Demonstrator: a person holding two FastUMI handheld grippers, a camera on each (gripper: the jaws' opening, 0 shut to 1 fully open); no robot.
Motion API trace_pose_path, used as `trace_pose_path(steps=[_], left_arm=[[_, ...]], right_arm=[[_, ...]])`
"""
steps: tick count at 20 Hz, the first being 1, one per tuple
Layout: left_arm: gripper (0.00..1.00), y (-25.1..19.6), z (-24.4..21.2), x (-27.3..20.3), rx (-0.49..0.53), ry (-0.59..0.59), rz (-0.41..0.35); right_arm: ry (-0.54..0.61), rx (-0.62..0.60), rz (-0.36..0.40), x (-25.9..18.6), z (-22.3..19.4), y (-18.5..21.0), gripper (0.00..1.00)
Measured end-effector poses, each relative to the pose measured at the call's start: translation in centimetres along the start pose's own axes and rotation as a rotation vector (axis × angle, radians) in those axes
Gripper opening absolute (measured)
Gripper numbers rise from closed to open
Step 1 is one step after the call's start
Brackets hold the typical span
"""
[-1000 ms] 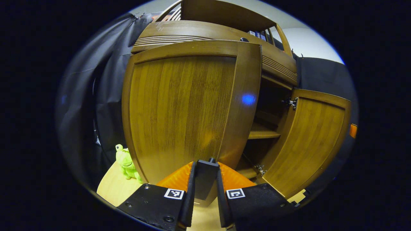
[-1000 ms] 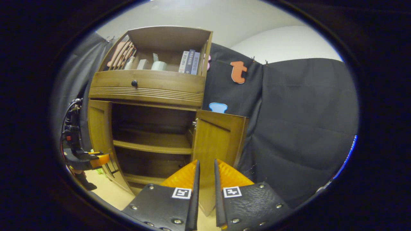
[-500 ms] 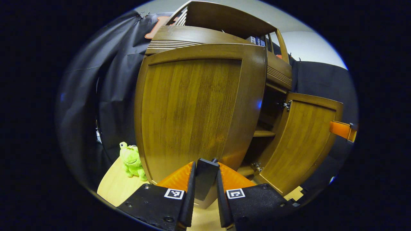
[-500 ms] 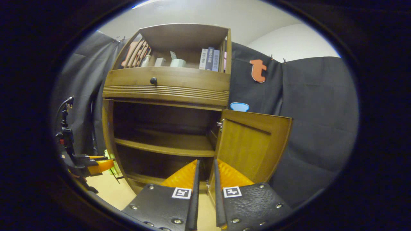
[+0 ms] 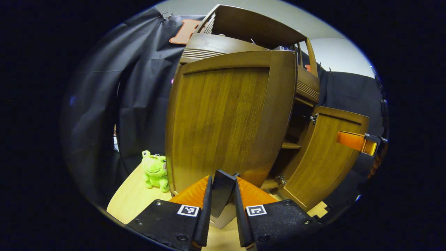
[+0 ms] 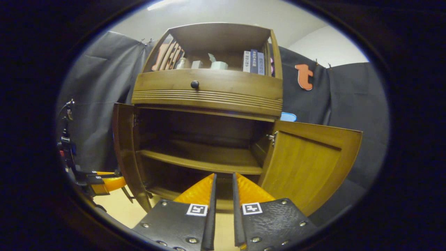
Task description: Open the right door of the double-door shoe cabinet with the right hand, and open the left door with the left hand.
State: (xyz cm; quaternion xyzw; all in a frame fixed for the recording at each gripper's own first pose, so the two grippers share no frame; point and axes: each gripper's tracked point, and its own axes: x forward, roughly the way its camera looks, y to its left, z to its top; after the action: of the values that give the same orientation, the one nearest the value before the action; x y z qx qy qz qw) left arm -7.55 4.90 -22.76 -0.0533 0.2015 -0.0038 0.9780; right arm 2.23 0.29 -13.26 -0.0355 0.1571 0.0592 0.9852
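Gripping the grained wooden left door [image 5: 223, 122] edge, our left gripper [image 5: 223, 190] pinches it; right gripper [image 6: 223, 184] fingers nearly together, empty.

Staged recording booth: black cloth wall [image 6: 348, 115], wooden shoe cabinet [image 6: 209, 90], books [image 6: 253, 61], green plush frog [image 5: 155, 169].

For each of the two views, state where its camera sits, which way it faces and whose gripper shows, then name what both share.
Left gripper view: rides the left gripper, close against the left door whose edge its fingers clamp; the right gripper shows far right, past the right door.
Right gripper view: rides the right gripper, fingers nearly together on nothing, facing the open cabinet's shelf squarely from farther back; left gripper low left.
Shared: both doors, the cabinet, each other's gripper.
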Motion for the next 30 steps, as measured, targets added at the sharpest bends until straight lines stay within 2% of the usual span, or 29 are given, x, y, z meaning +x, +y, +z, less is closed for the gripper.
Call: trace_pose_path(steps=[3,5,8,13,19,23,25,26,27,28,30], left_arm=[[0.34,1.1,0.0,-1.1,0.0,-0.001,0.024],[0.36,2.0,0.3,-1.8,-0.023,-0.006,0.042],[0.34,3.1,0.3,-2.7,-0.056,-0.009,0.067],[0.36,5.0,0.4,-4.0,-0.016,-0.018,0.123],[0.32,7.2,0.9,-5.5,-0.02,-0.03,0.175],[0.22,8.9,1.6,-6.2,0.002,-0.04,0.217],[0.21,10.0,1.9,-6.7,0.008,-0.045,0.248],[0.3,10.7,2.1,-6.9,0.011,-0.047,0.267],[0.21,11.3,2.3,-7.2,0.014,-0.049,0.287],[0.29,11.9,2.4,-7.4,0.017,-0.052,0.301],[0.29,12.4,2.8,-7.6,0.017,-0.057,0.319]], right_arm=[[0.004,0.001,0.035,0.4,-0.1,1.4,0.22],[0.006,0.0,0.051,0.5,-0.3,2.1,0.22],[0.009,0.009,0.074,0.7,-0.4,2.9,0.22],[0.007,0.008,0.108,1.0,-0.2,4.2,0.22],[0.007,0.009,0.144,1.4,-0.1,5.6,0.22],[0.011,0.006,0.166,1.7,0.0,6.7,0.22],[0.012,0.004,0.178,1.8,-0.1,7.2,0.22],[0.012,0.001,0.182,1.9,0.0,7.4,0.22],[0.013,-0.001,0.185,1.9,-0.1,7.6,0.22],[0.015,-0.001,0.188,2.0,-0.2,7.8,0.22],[0.018,0.0,0.192,2.1,-0.3,8.0,0.22]])
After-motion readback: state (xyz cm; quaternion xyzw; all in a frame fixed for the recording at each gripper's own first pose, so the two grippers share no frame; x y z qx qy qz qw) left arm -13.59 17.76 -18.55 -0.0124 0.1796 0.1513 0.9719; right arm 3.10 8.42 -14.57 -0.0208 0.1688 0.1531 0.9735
